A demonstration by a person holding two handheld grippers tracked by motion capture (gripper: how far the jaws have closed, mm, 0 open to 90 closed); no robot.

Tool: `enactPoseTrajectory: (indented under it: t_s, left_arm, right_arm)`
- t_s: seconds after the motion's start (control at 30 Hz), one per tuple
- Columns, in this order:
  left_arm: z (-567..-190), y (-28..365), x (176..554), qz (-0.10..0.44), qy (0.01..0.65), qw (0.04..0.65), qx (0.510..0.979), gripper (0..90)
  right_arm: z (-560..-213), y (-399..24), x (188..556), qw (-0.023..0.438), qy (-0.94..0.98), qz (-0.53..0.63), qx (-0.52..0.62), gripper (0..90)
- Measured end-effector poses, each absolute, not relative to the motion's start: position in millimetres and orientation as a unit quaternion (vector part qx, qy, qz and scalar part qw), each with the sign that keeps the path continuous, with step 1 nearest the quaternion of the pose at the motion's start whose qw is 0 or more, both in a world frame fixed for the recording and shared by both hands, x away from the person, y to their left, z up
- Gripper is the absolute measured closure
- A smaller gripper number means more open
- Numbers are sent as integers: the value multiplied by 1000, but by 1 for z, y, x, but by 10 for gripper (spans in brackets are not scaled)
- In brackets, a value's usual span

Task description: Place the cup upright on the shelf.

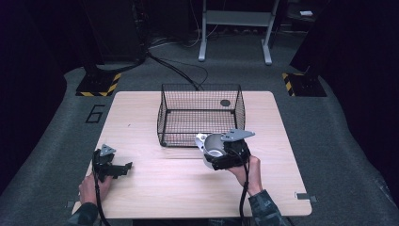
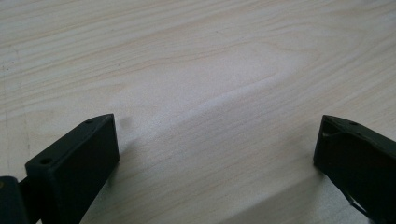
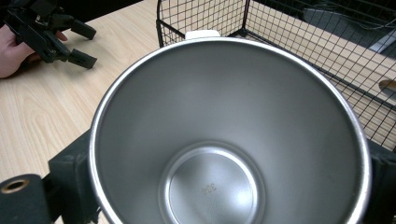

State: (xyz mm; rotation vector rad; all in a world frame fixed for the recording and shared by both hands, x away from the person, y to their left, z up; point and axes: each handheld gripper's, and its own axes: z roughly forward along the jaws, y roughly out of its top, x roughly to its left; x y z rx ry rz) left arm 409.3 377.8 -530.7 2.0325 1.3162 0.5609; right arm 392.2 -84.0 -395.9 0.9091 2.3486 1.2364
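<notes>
Pale wood table (image 1: pixel 155 188) — grey carpet (image 1: pixel 339 141), dark room beyond.

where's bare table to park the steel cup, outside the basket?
Widest bare patch: table between the left gripper and right gripper, near the front edge. Also free: the strips left and right of the wire basket. Crowded: just in front of the basket, where the right gripper holds the steel cup close to its wall.
</notes>
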Motion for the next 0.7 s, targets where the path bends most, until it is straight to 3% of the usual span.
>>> enactPoseTrajectory:
  t_s: [0.7]
  left_arm:
    - [-531,378,409,213,501,322,774,1]
  right_arm:
    - [-365,-79,416,178,821,440,318,66]
